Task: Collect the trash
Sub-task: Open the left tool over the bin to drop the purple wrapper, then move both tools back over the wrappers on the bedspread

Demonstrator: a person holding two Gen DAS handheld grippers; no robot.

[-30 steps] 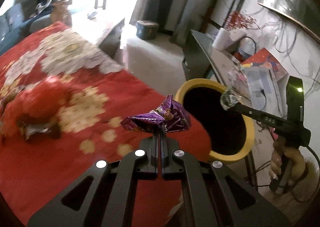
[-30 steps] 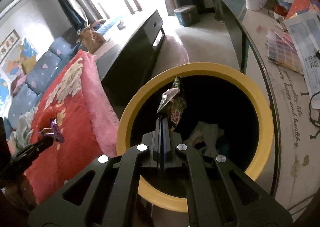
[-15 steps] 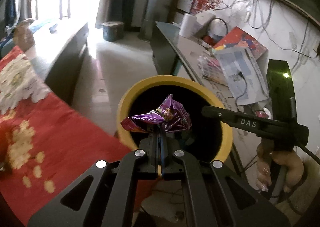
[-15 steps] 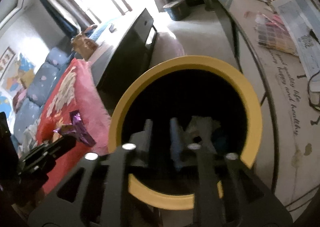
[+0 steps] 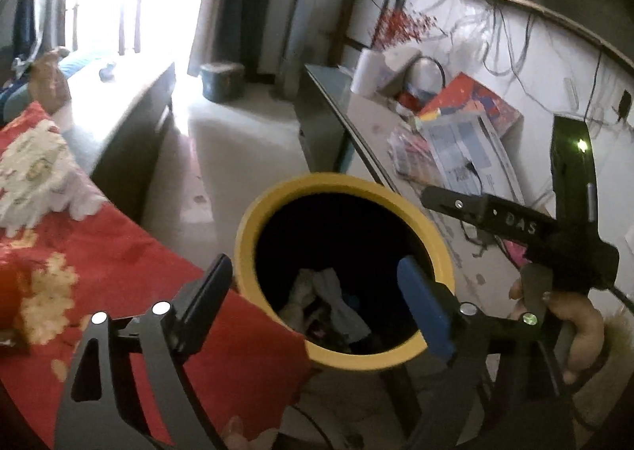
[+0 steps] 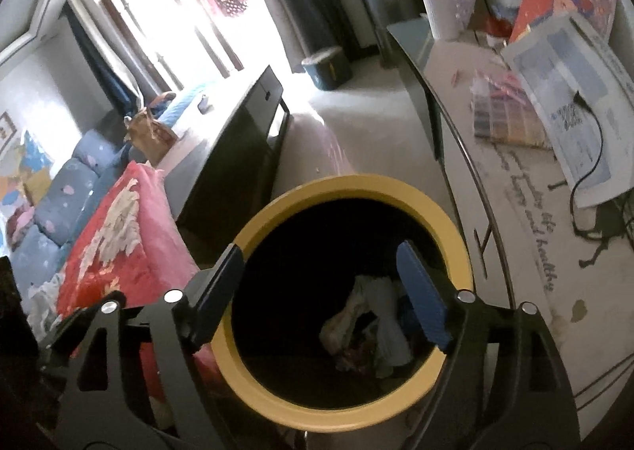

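Both grippers hang over the yellow-rimmed bin (image 5: 344, 358), pointing down into its dark mouth. The left gripper (image 5: 317, 301) has its jaws opening wide, with nothing between them. The right gripper (image 6: 323, 291) has its jaws opening too, likewise empty. The trash (image 6: 366, 325), a heap of crumpled wrappers and pale paper, lies at the bottom of the bin. A red flowered blanket (image 5: 99, 247) touches the bin's left side, and a cluttered table (image 6: 527, 188) stands just beside it on the right.
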